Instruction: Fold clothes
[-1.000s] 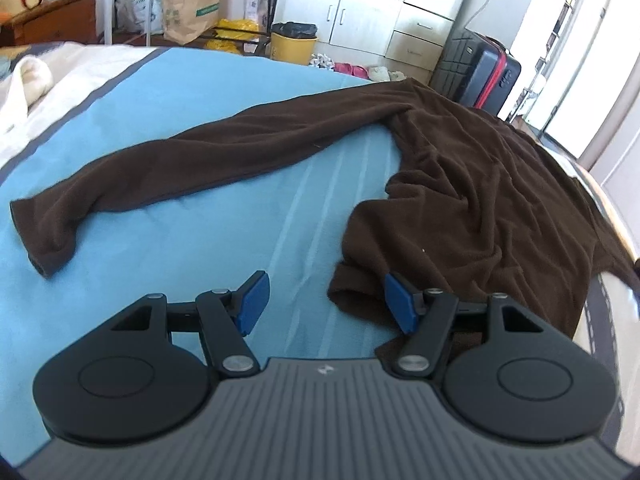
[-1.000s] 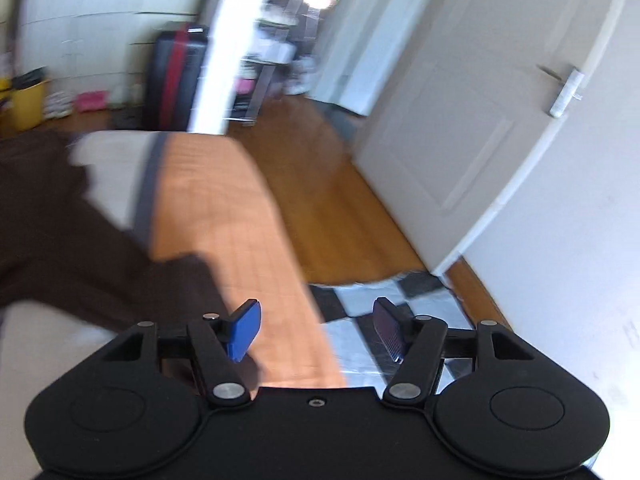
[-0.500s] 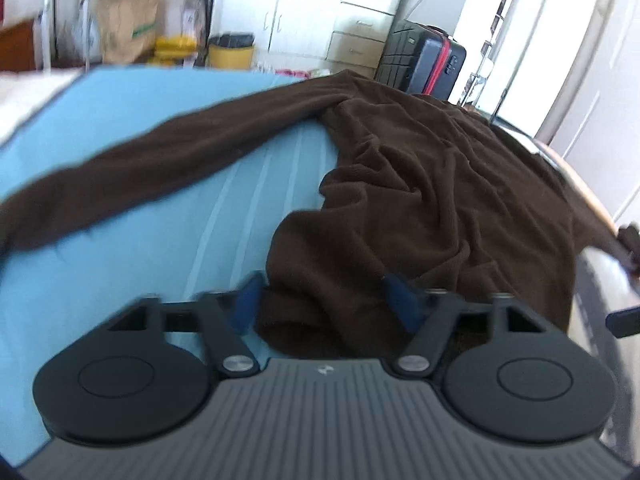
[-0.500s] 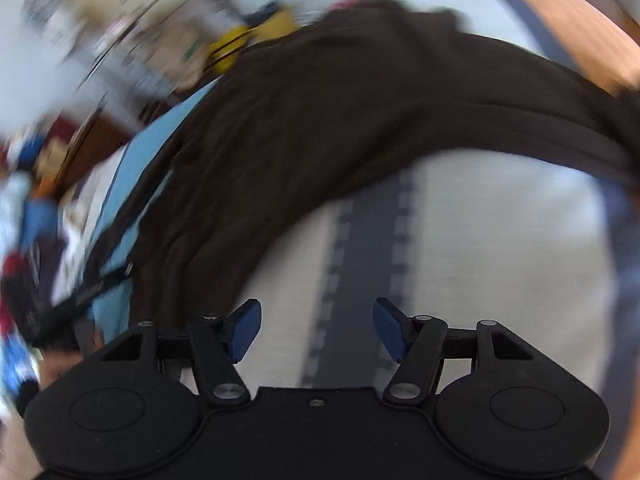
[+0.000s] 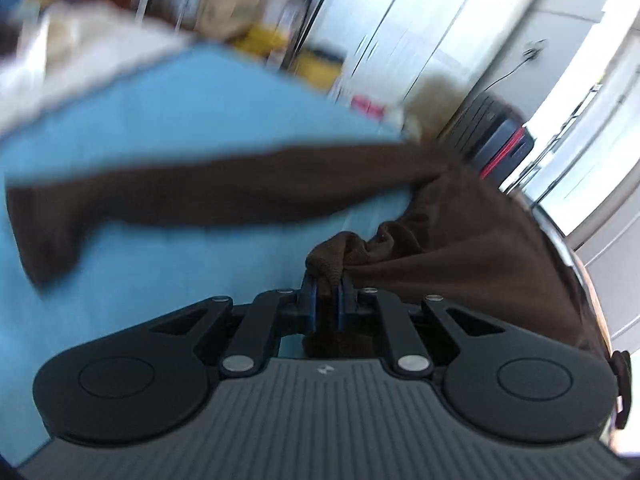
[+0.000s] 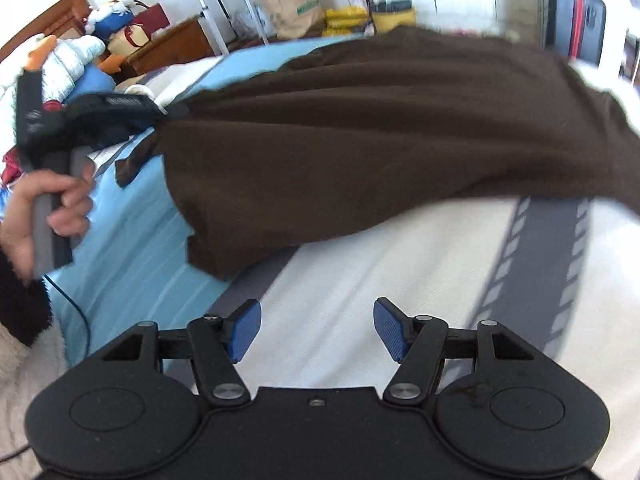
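Through the left wrist camera: left tongs (image 5: 325, 300) clamped tight on a bunched corner of the brown garment (image 5: 460, 236), blue pads nearly together, a wad of cloth poking up between the fingertips and more hanging below them; jaws just been closing, cloth between them. Garment spread across the blue bedspread (image 5: 168, 264), one long sleeve (image 5: 224, 192) stretched out toward the left of the frame, body of the cloth rising to the right and drawn taut toward the pinch. Heavily blurred background: white cupboards (image 5: 404, 52), something yellow on the floor, a dark suitcase (image 5: 496, 136) with a red stripe at the far bedside. From the right wrist camera: right tongs (image 6: 316, 330) standing apart, nothing between the blue pads, hovering over the white part of the bed cover (image 6: 360, 292) with its grey striped band, close to the garment's near edge but not touching it. Brown garment lifted at its left corner, pulled up into a broad sloping sheet, lower hem draped onto blue and white bedding. At the left edge, a person's hand (image 6: 48, 208) wrapped round the grey handle of the other tool, dark fuzzy sleeve cuff below it. Beyond the bed: a paper bag, yellow items, wooden furniture, piled bedding.
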Demonstrator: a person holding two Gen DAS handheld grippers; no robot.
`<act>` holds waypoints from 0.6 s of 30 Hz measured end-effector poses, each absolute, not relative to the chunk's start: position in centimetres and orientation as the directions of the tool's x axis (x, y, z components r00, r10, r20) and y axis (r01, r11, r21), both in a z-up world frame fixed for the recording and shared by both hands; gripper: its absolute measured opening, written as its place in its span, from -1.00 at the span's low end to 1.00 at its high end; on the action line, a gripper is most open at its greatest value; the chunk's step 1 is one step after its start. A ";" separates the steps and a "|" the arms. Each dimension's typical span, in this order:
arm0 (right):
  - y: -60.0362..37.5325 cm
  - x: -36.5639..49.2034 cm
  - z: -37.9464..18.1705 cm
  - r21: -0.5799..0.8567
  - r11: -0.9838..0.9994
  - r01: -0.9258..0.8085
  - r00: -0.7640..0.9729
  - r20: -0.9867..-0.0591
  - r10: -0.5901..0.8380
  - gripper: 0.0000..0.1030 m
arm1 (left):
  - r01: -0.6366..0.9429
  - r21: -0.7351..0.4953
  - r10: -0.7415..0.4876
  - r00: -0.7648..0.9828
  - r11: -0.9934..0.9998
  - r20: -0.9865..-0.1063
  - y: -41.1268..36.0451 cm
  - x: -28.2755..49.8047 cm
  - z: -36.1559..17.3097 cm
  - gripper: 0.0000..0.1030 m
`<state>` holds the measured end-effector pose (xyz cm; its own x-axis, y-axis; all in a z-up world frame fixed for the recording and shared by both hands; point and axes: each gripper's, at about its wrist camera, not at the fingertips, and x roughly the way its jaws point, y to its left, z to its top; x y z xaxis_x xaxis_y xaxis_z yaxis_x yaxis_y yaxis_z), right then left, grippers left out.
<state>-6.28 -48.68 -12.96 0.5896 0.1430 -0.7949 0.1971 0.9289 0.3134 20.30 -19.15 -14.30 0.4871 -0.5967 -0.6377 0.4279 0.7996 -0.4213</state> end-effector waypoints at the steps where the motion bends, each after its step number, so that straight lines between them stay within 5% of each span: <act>1: -48.4 -6.0 -13.4 0.342 0.914 0.216 0.587 -0.794 0.158 0.32 | 0.411 -0.432 -0.592 0.464 0.803 -0.659 -19.3 20.7 -15.1 -0.82; 6: -44.3 -4.9 -14.8 0.365 0.900 0.238 0.661 -0.740 0.125 0.43 | 0.457 -0.363 -0.567 0.467 0.812 -0.679 -20.2 20.3 -15.3 -0.80; 10: -42.2 -3.4 -15.5 0.154 0.961 0.229 0.679 -0.733 -0.044 0.61 | 0.486 -0.339 -0.568 0.467 0.805 -0.678 -20.5 20.0 -15.5 -0.80; 11: -42.3 -3.3 -15.6 0.113 0.965 0.236 0.682 -0.727 -0.081 0.53 | 0.491 -0.340 -0.570 0.463 0.802 -0.678 -20.6 20.0 -15.5 -0.80; 13: -43.0 -3.5 -15.2 0.132 0.958 0.253 0.689 -0.720 -0.082 -0.05 | 0.503 -0.338 -0.576 0.452 0.795 -0.682 -20.5 19.5 -15.4 -0.80; 14: -43.5 -3.8 -14.9 0.156 0.954 0.258 0.695 -0.716 -0.071 -0.68 | 0.513 -0.349 -0.591 0.443 0.784 -0.674 -20.4 19.2 -15.1 -0.81; 18: -44.0 -5.8 -10.7 0.138 0.930 0.341 0.720 -0.675 -0.164 -0.71 | 0.540 -0.384 -0.634 0.416 0.749 -0.652 -19.7 18.0 -12.9 -0.80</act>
